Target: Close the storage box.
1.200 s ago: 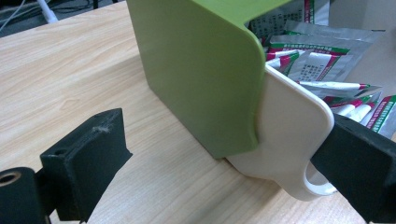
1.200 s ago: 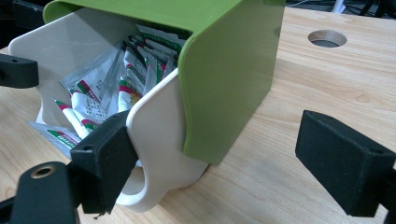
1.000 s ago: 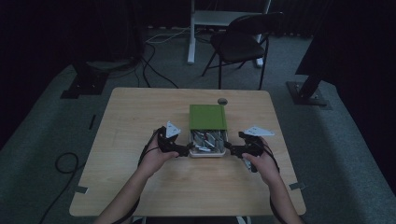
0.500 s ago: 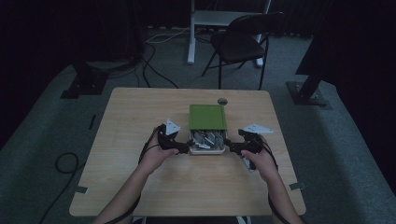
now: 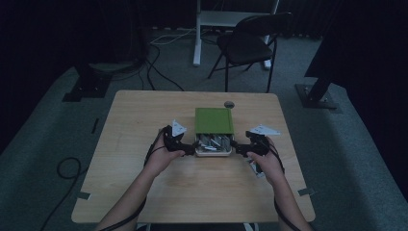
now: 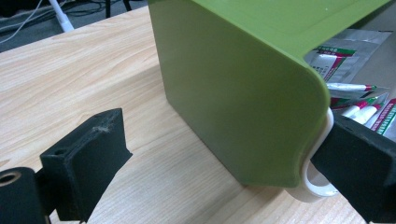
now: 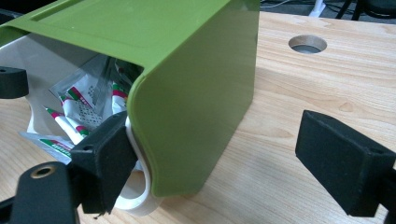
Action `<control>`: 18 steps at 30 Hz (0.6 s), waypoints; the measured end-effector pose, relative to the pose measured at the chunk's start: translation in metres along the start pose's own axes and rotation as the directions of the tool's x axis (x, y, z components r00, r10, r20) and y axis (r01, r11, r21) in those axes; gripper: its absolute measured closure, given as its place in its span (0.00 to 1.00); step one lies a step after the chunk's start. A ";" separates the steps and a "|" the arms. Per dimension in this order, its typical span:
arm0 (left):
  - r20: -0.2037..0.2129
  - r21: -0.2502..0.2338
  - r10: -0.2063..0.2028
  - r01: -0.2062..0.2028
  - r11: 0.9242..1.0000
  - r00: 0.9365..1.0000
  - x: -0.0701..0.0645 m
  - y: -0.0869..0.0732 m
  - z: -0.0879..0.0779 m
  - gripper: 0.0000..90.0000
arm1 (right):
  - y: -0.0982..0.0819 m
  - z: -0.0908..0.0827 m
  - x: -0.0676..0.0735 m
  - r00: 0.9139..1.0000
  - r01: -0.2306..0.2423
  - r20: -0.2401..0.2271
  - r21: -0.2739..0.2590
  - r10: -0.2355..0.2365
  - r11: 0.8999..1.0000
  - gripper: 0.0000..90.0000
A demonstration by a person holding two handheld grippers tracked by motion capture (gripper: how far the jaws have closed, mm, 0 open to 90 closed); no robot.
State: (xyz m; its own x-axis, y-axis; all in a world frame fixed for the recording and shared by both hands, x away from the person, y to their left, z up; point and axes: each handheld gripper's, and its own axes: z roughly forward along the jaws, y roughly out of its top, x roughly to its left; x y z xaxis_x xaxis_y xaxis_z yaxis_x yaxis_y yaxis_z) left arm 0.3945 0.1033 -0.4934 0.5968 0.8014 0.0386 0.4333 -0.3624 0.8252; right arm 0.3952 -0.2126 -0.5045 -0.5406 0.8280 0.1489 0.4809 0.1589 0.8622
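Left gripper (image 5: 188,148) jaws spread wide at the left front corner of the green drawer box (image 5: 214,121); one jaw touches the white drawer's (image 5: 211,153) loop handle (image 6: 314,179), the other stands apart over bare wood. Right gripper (image 5: 239,149) likewise open at the box's right front corner, one jaw against a white loop (image 7: 135,186). Drawer pulled out toward the person, sachets (image 7: 81,109) inside. Box sits mid-table (image 5: 144,120); cable hole (image 5: 229,104) just behind it. Folding chair (image 5: 250,45) well beyond.

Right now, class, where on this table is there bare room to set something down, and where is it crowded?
Free: the wide strip of table left of the green box, and the near strip before the hands. Crowded: around the white drawer, flanked by the left tool and right tool.
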 end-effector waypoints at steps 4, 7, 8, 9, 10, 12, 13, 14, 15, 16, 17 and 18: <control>-0.011 0.001 0.004 -0.004 1.000 1.000 0.000 0.002 0.002 0.06 | 0.001 0.001 0.000 1.000 -0.004 0.008 0.000 0.004 1.000 0.15; -0.021 0.001 0.005 -0.005 1.000 1.000 0.000 0.003 0.002 0.06 | 0.002 0.002 0.000 1.000 -0.003 0.016 0.001 0.003 1.000 0.15; -0.020 0.001 0.002 -0.002 1.000 1.000 0.001 0.003 0.003 0.06 | 0.002 0.002 0.000 1.000 -0.004 0.019 0.004 0.004 1.000 0.15; -0.019 0.001 0.000 0.000 1.000 1.000 0.001 0.003 0.003 0.06 | 0.002 0.003 0.000 1.000 -0.004 0.019 0.004 0.004 1.000 0.15; -0.018 0.001 -0.001 0.001 1.000 1.000 0.001 0.003 0.003 0.06 | 0.003 0.003 -0.001 1.000 -0.003 0.019 0.004 0.003 1.000 0.15; -0.016 0.002 -0.004 0.004 1.000 1.000 0.002 0.003 0.004 0.06 | 0.003 0.003 -0.001 1.000 -0.003 0.019 0.004 0.003 1.000 0.15; -0.017 0.004 -0.005 0.005 1.000 1.000 0.002 0.003 0.004 0.06 | 0.003 0.003 -0.001 1.000 -0.006 0.019 0.006 0.006 1.000 0.15; -0.017 0.003 -0.001 0.001 1.000 1.000 0.001 0.003 0.004 0.06 | 0.003 0.003 -0.001 1.000 -0.007 0.019 0.006 0.007 1.000 0.15; -0.018 0.004 0.005 -0.005 1.000 1.000 0.001 0.003 0.004 0.06 | 0.003 0.003 -0.001 1.000 -0.005 0.018 0.004 0.005 1.000 0.15; -0.017 0.006 0.005 -0.005 1.000 1.000 0.001 0.003 0.004 0.06 | 0.003 0.003 0.000 1.000 0.000 0.017 0.000 0.000 1.000 0.16; -0.012 0.006 0.003 -0.003 1.000 1.000 0.001 0.003 0.004 0.06 | 0.003 0.003 0.000 1.000 -0.002 0.014 -0.001 0.002 1.000 0.16; -0.004 0.006 0.002 -0.002 1.000 1.000 0.000 0.003 0.003 0.06 | 0.003 0.003 0.001 1.000 -0.005 0.012 -0.002 0.005 1.000 0.16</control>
State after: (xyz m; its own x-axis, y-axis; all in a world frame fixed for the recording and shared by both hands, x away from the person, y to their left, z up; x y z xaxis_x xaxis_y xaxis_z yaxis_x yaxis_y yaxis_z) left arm 0.3980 0.1003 -0.4923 0.5948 0.8027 0.0424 0.4363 -0.3667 0.8217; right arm 0.3983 -0.2098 -0.5037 -0.5298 0.8353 0.1469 0.4822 0.1541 0.8624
